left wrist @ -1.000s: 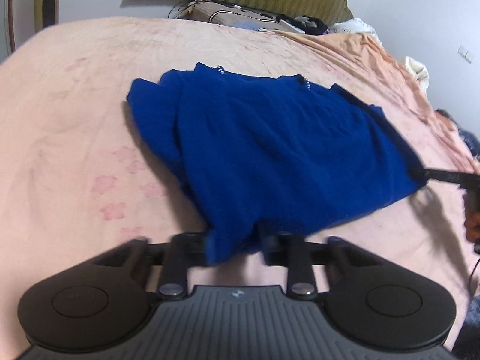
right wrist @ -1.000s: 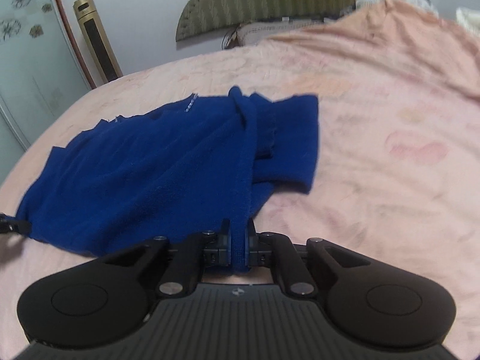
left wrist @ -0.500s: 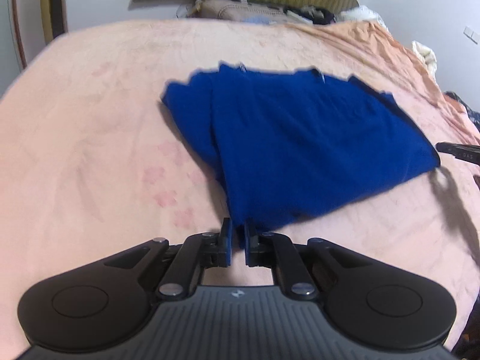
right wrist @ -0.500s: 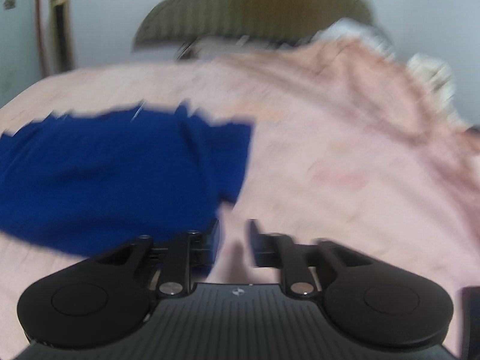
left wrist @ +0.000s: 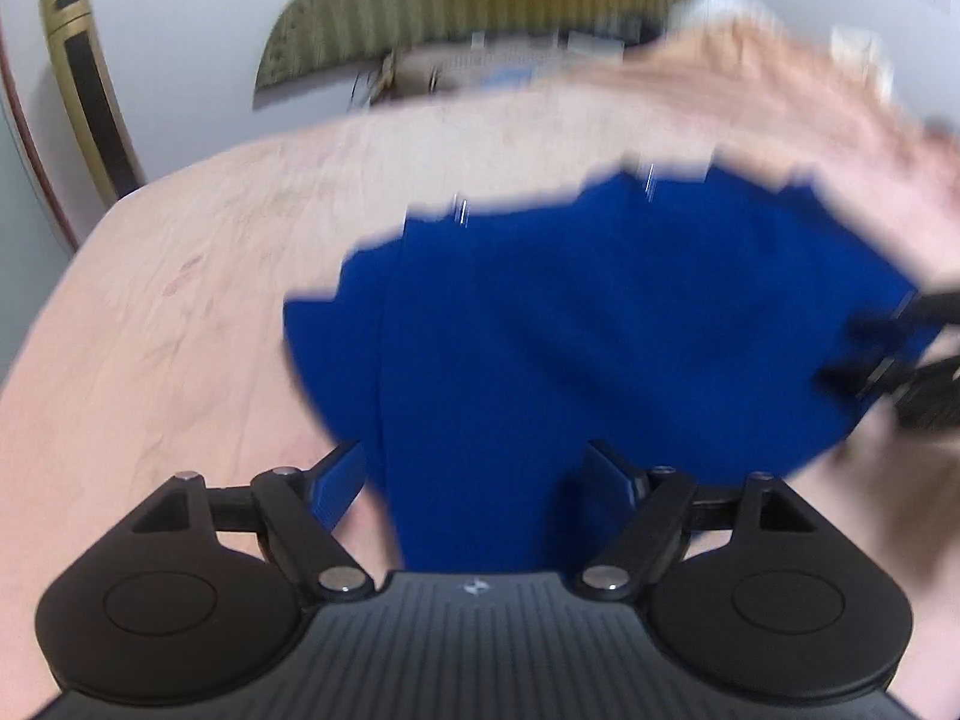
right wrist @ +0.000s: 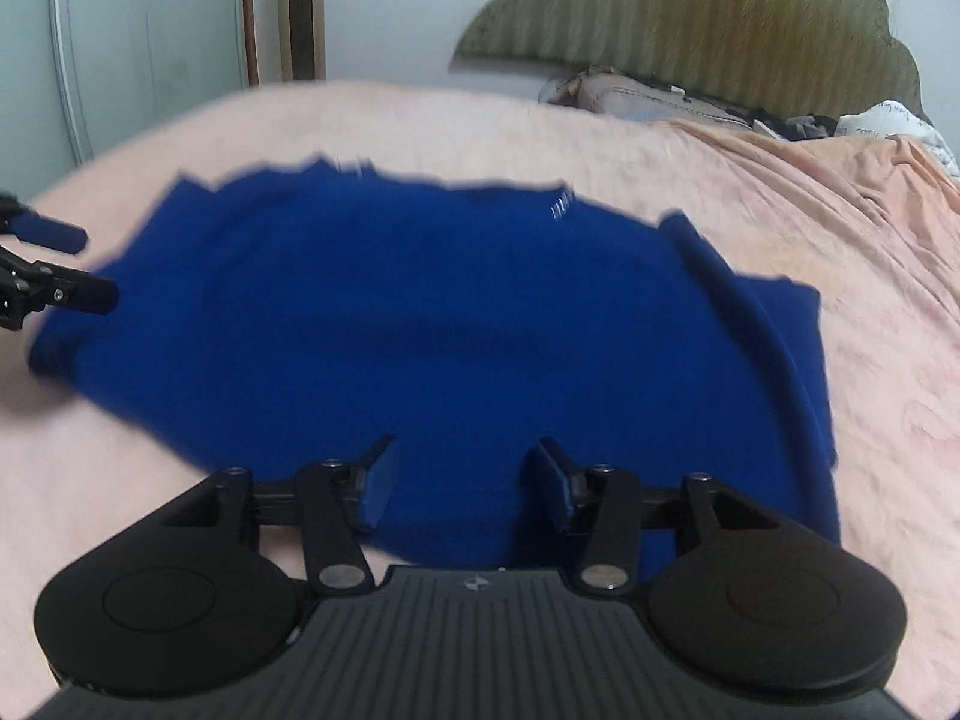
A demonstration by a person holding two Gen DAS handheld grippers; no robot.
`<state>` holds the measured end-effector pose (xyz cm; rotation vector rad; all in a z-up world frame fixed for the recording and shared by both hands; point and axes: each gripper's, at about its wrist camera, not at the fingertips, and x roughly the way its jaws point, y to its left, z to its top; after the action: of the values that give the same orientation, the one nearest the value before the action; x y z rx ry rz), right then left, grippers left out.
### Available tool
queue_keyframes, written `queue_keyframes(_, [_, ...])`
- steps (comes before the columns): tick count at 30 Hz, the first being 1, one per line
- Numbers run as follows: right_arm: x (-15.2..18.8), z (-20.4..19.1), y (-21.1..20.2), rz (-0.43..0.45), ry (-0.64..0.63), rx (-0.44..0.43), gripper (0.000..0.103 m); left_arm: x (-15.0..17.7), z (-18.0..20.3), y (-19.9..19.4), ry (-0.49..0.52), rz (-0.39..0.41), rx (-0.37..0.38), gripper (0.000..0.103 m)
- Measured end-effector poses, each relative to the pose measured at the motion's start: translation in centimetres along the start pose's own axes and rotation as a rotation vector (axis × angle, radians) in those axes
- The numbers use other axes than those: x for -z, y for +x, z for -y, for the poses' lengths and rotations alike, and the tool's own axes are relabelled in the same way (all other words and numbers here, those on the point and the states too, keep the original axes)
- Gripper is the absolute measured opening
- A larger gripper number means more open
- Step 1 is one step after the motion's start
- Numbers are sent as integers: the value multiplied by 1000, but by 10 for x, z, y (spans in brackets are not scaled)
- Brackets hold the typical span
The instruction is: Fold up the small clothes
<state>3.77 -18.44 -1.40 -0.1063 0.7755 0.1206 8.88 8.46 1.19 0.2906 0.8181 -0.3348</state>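
Blue garment lies spread and partly folded on the pink bedsheet, directly ahead of both tongs. Left tongs: jaws opening, pads well apart; the near hem of the garment runs between them but neither pad presses on it. Right tongs: jaws opening, pads apart, garment's near edge beneath and between them, not pinched. In the right wrist view the left tongs show at the garment's far-left corner, pads apart, just beside the cloth edge; in the left wrist view the right tongs sit at the garment's right edge, blurred, contact cannot be told. Garment edges: far edge ragged with motion blur, two small light marks along it; a folded flap forms a raised ridge on the side right of the right tongs, and a similar layered strip lies left of the left tongs' midline. Open room: bare sheet left of the left tongs out to the rounded bed edge; wide bare sheet right of the right tongs, wrinkled toward the far corner. Beyond the garment, sheet runs clear up to a green headboard with pillows and clutter at its foot. Gold-and-black upright panel stands against the wall past the bed's left edge.
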Motion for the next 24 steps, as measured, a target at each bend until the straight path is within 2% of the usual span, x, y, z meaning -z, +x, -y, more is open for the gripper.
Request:
queue_keyframes(3, [2, 4, -15, 19, 33, 1, 57, 10, 0, 2, 20, -16, -34, 80])
queue_keyframes(6, [-5, -3, -26, 61, 61, -17, 60, 7, -11, -2, -20, -2, -43, 80])
queue_keyframes(12, [-18, -52, -44, 154, -39, -74, 63, -8, -18, -1, -38, -3, -133, 80])
queue_keyframes(17, [-26, -83, -45, 165, -97, -100, 69, -16, -23, 4, -53, -18, -188, 80])
queue_keyframes(24, [-25, -106, -50, 170, -157, -102, 78, -23, -29, 13, -61, -44, -212, 80])
